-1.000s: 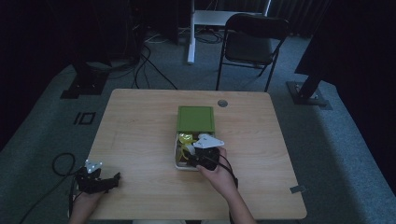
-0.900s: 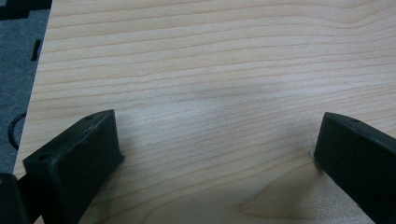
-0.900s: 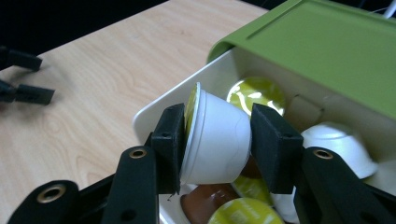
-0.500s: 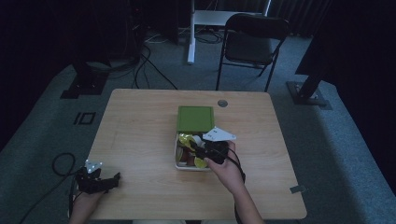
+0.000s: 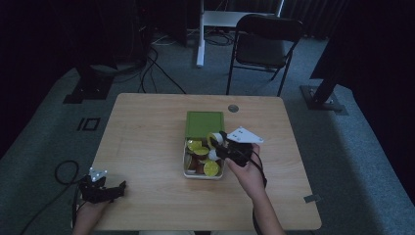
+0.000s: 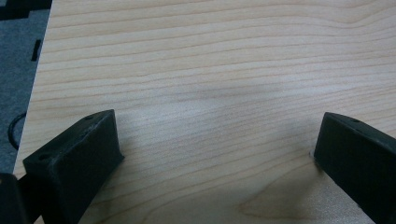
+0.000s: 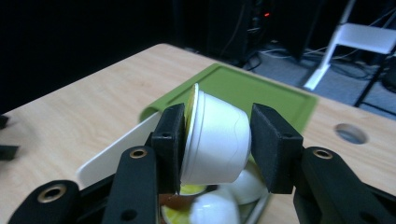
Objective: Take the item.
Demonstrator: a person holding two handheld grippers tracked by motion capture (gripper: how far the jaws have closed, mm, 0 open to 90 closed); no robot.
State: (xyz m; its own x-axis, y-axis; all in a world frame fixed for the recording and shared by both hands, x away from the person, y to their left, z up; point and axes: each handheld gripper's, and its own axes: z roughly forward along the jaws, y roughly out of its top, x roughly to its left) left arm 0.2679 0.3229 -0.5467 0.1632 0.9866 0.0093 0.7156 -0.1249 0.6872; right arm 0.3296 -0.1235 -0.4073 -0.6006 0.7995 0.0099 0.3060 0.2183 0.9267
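A white box (image 5: pixel 185 162) with several small lidded cups sits mid-table, its green lid (image 5: pixel 205 123) lying just behind it. My right gripper (image 5: pixel 216 145) hovers above the box, shut on one white cup with a yellow foil top (image 7: pixel 215 138); the cup lies sideways between the pads, foil against the left pad. More cups (image 7: pixel 219 209) show below it in the box (image 7: pixel 112 163), with the green lid (image 7: pixel 261 93) beyond. My left gripper (image 5: pixel 110 188) rests at the table's front left corner. Its jaws stand wide apart over bare wood (image 6: pixel 215 93), nothing between them.
The wooden table (image 5: pixel 147 132) has a round cable hole (image 5: pixel 233 108) behind the lid. A black folding chair (image 5: pixel 262 46) stands beyond the far edge. Cables trail on the floor to the left. A small grey tag (image 5: pixel 310 199) lies near the front right corner.
My right gripper has lifted the cup out of the box and moved up and slightly right, away from the other cups. The left gripper stayed put.
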